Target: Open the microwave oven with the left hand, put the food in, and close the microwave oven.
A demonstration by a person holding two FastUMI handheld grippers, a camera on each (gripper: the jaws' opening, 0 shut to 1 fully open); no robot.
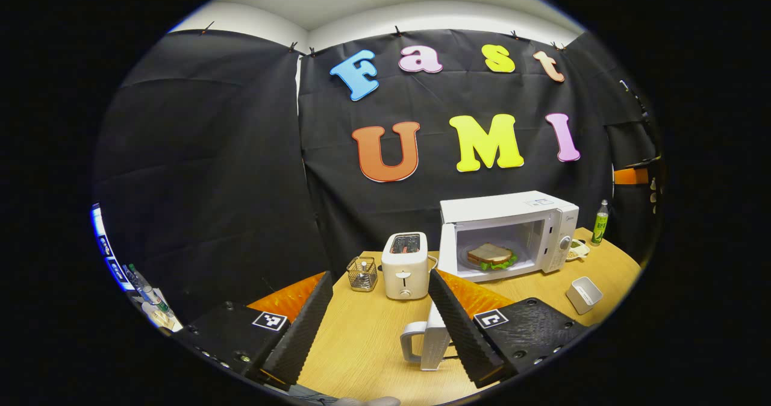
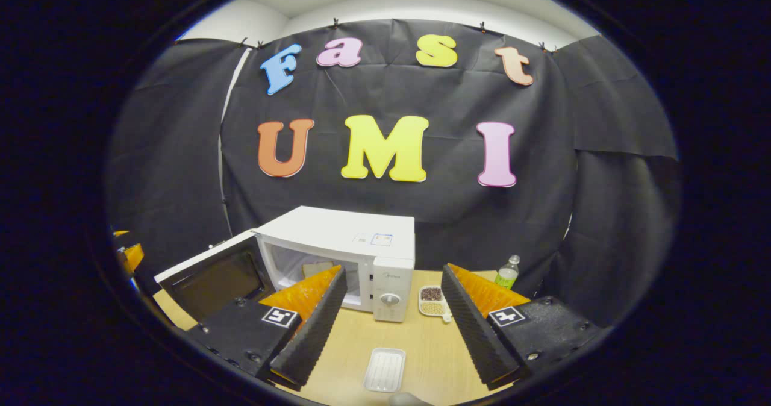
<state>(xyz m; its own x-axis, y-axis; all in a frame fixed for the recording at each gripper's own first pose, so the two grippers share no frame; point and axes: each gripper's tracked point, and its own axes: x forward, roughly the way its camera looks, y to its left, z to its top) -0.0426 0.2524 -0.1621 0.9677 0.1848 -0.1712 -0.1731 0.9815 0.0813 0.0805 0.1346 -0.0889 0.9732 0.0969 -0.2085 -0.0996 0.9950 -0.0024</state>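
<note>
Both the left tool and right tool stand wide and empty above the table, the sandwich lying inside the open-doored microwave ahead of them.

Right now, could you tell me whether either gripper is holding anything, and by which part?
Nothing is held. The left gripper and right gripper are both open over the table; the sandwich already sits inside the open microwave.
</note>
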